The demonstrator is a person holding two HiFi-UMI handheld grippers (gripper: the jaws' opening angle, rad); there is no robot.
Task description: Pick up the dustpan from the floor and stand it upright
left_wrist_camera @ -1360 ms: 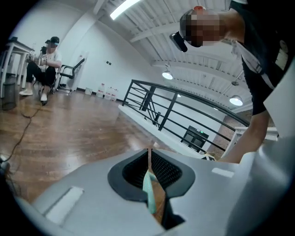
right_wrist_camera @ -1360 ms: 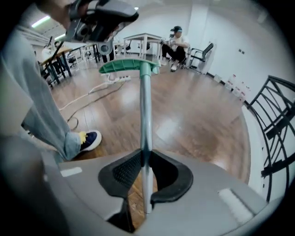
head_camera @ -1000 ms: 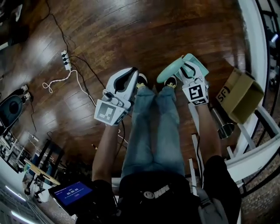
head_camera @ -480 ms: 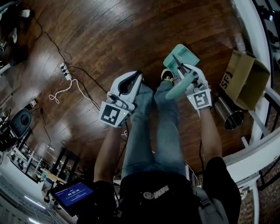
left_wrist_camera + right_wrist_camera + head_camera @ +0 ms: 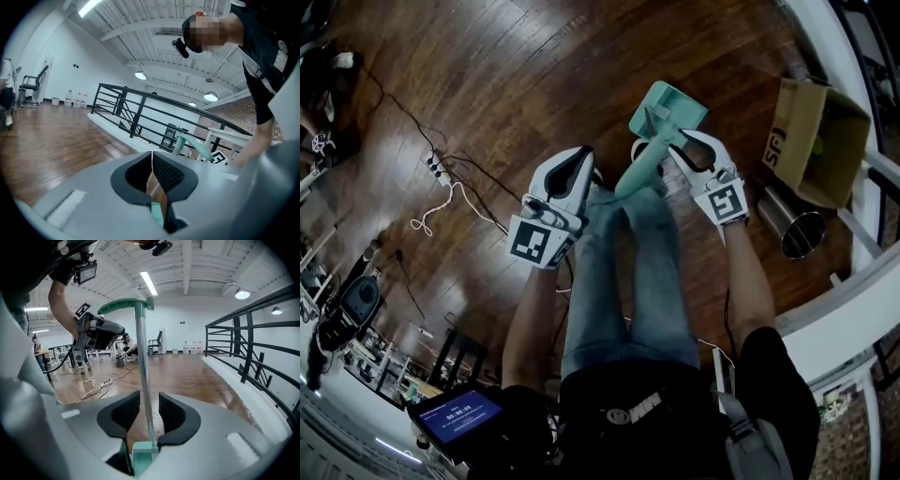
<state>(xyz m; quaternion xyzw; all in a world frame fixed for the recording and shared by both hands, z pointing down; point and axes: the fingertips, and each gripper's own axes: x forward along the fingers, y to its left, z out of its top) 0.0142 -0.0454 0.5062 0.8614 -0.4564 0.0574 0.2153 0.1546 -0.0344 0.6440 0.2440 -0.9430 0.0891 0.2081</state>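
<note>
The teal dustpan has its pan [image 5: 667, 110] on the wood floor by the person's feet, and its long handle [image 5: 633, 178] leans toward the legs. In the right gripper view its pole [image 5: 142, 366] rises nearly upright between the jaws, with the pan [image 5: 143, 456] below. My right gripper [image 5: 678, 147] [image 5: 149, 416] is opening; a gap shows on each side of the pole. My left gripper [image 5: 581, 156] [image 5: 152, 157] hovers over the left leg, its jaws closing and nearly together, with nothing gripped. From there the curved teal grip [image 5: 194, 145] shows to the right.
A cardboard box [image 5: 820, 141] and a metal cylinder bin [image 5: 797, 232] stand at the right by a white ledge [image 5: 853, 291]. A power strip [image 5: 438, 169] with a white cable lies at the left. Black railing [image 5: 243, 348] runs along the right. The person's legs [image 5: 623, 272] are between the grippers.
The right gripper carried the dustpan forward and tipped it up, then its jaws spread off the pole. The left gripper moved forward alongside.
</note>
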